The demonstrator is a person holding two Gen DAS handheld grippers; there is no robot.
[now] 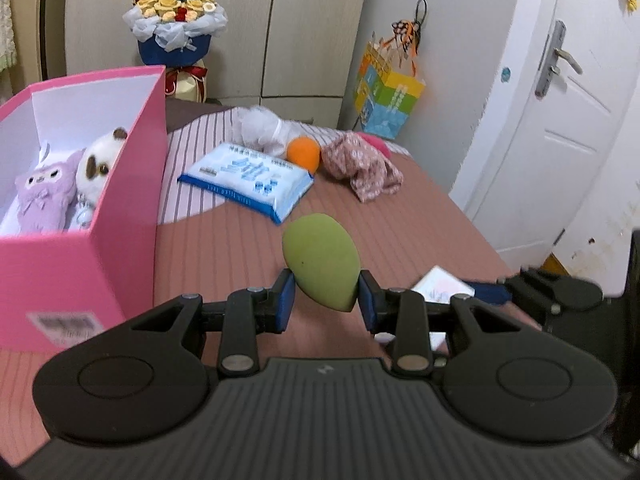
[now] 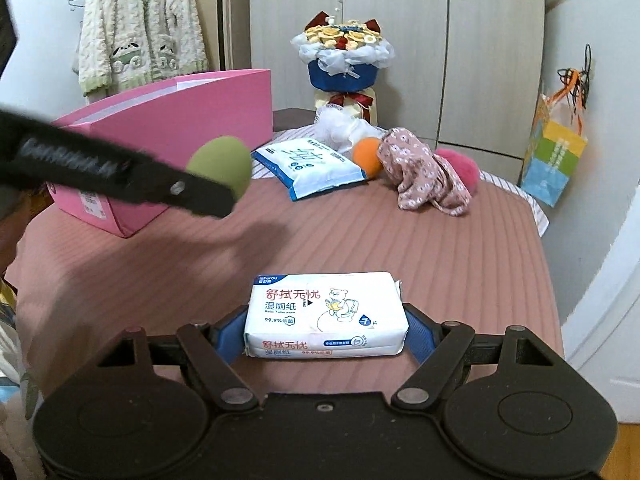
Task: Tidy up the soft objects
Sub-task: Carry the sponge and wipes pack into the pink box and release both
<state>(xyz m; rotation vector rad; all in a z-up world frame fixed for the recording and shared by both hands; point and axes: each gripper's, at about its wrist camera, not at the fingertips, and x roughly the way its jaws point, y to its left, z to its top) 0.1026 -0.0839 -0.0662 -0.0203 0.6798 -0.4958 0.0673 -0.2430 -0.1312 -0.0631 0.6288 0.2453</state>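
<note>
My left gripper (image 1: pixel 326 300) is shut on a green egg-shaped sponge (image 1: pixel 320 260), held above the pink striped bed, right of an open pink box (image 1: pixel 60 280). Inside the box lie a purple plush (image 1: pixel 44 196) and a white plush (image 1: pixel 100 164). The right wrist view shows the sponge (image 2: pixel 220 164) in front of the box (image 2: pixel 180 104). My right gripper (image 2: pixel 326 332) has its blue pads against both ends of a white wet-wipes pack (image 2: pixel 326 312) near the bed's front edge.
Farther back on the bed lie a blue-and-white tissue pack (image 2: pixel 308 164), an orange ball (image 2: pixel 366 156), a floral cloth (image 2: pixel 424 176), a pink fluffy item (image 2: pixel 456 168) and a white mesh pouf (image 2: pixel 340 128). A bouquet (image 2: pixel 344 52), wardrobe and gift bag (image 2: pixel 556 156) stand behind.
</note>
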